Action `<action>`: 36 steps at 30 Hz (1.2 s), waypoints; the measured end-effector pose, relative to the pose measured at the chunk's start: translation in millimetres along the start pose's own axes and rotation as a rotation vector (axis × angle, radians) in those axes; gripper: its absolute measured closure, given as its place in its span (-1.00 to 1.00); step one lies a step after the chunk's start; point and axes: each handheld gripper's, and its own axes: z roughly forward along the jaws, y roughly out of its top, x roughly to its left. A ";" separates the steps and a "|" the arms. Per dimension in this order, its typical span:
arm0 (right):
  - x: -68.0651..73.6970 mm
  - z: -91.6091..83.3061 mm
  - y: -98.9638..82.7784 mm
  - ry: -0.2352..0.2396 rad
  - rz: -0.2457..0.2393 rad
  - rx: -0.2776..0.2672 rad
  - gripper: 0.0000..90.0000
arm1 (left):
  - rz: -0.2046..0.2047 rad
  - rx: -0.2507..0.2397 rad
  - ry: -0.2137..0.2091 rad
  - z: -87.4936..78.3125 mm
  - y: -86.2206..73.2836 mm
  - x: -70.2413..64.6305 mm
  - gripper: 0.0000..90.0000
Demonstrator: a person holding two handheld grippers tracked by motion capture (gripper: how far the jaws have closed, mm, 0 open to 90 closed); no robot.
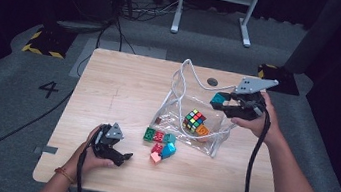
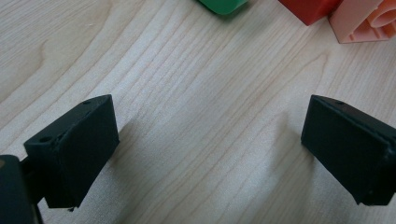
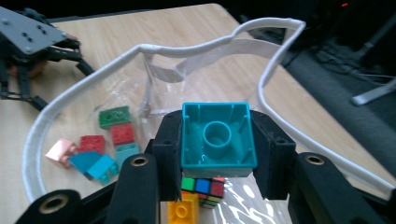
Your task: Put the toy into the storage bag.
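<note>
My right gripper (image 1: 219, 101) is shut on a teal toy brick (image 3: 218, 135), hollow underside toward the camera, held above the open mouth of a clear plastic bag (image 1: 182, 108) with a white rim (image 3: 84, 86). Inside the bag lie a colour cube (image 1: 194, 120) and an orange brick (image 1: 202, 130); both show under the teal brick in the right gripper view, cube (image 3: 203, 186), orange brick (image 3: 183, 210). My left gripper (image 1: 125, 158) rests on the table at front left, jaws wide apart over bare wood (image 2: 210, 130), holding nothing.
Several loose bricks (image 1: 159, 142), green, red, teal, blue and pink, lie in front of the bag, between the two hands. The wooden table (image 1: 119, 84) stands on grey carpet. A white frame (image 1: 217, 1) stands beyond it.
</note>
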 end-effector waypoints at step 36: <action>-19.6 86.5 9.5 0.094 -0.091 0.545 0.31 | 0.000 -0.001 0.000 0.1 0.0 0.0 -0.91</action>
